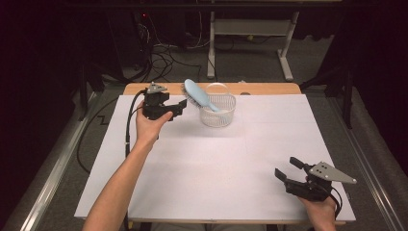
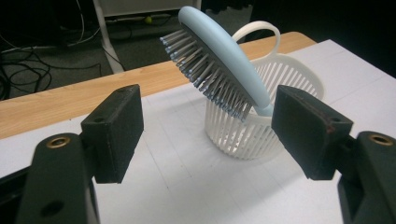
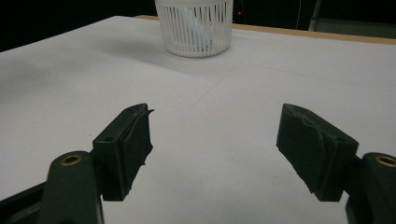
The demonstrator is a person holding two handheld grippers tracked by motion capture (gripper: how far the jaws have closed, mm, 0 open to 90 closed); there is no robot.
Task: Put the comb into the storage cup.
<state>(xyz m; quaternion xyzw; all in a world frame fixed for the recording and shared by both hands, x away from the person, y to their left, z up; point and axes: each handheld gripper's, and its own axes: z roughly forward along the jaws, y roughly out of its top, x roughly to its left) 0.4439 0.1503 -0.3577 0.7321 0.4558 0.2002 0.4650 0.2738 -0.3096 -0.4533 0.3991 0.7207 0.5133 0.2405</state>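
Observation:
A light blue hairbrush [image 1: 197, 94] [image 2: 219, 65] stands tilted in a white slatted basket [image 1: 219, 111] [image 2: 261, 126] at the back of the table, handle down inside, bristled head leaning out to the left over the rim. My left gripper [image 1: 182, 105] [image 2: 210, 133] is open just left of the basket, with nothing between its jaws and the brush head a little beyond them. My right gripper [image 1: 287, 168] [image 3: 215, 149] is open near the front right corner, low over the white sheet. In the right gripper view the basket [image 3: 194, 25] stands far ahead.
A white sheet [image 1: 216, 159] covers the table, with a wooden edge [image 1: 269, 88] at the back. Behind the table are cables [image 1: 159, 53] on the floor and a white desk frame [image 1: 250, 33]. A metal rail [image 1: 48, 178] runs along the left side.

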